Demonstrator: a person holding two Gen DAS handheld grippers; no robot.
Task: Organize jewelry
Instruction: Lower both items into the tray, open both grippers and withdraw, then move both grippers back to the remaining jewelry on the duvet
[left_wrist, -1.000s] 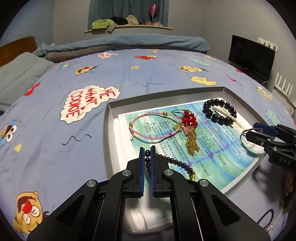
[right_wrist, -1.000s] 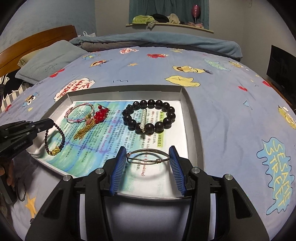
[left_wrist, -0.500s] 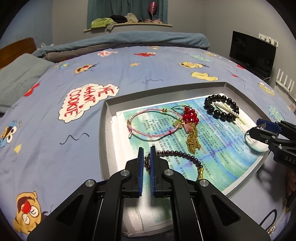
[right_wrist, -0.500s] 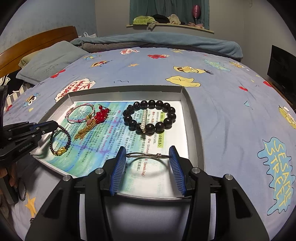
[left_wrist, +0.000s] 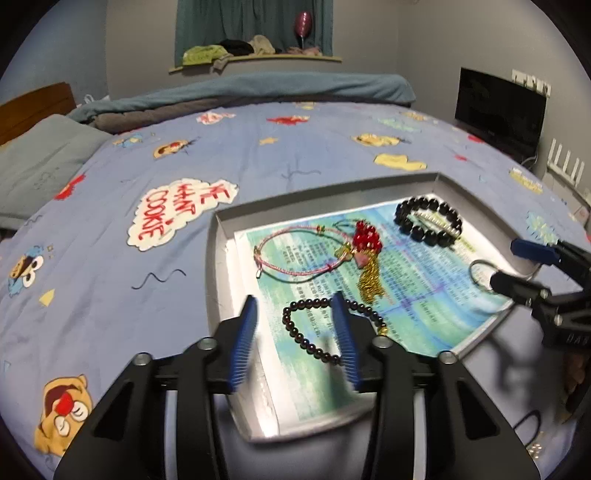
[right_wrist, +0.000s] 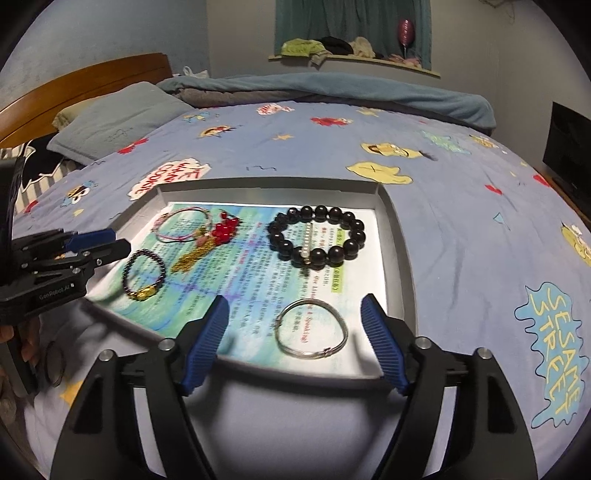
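Bedspread's tray (right_wrist: 400, 236): left fingers (left_wrist: 341, 325) blur, hiding beads (left_wrist: 314, 304).

A shallow grey tray (right_wrist: 400, 254) sits on a bed covered with a blue cartoon-print sheet (right_wrist: 461, 206). In the foreground the right tool (right_wrist: 295, 339) has its blue-padded jaws opening, well clear on both sides of a thin silver bangle (right_wrist: 312, 328) lying flat on the tray's printed paper. Farther in lies a chunky black bead bracelet (right_wrist: 317, 236). At the left edge the left tool (right_wrist: 107, 243) hovers beside a small dark bead bracelet (right_wrist: 144, 273).
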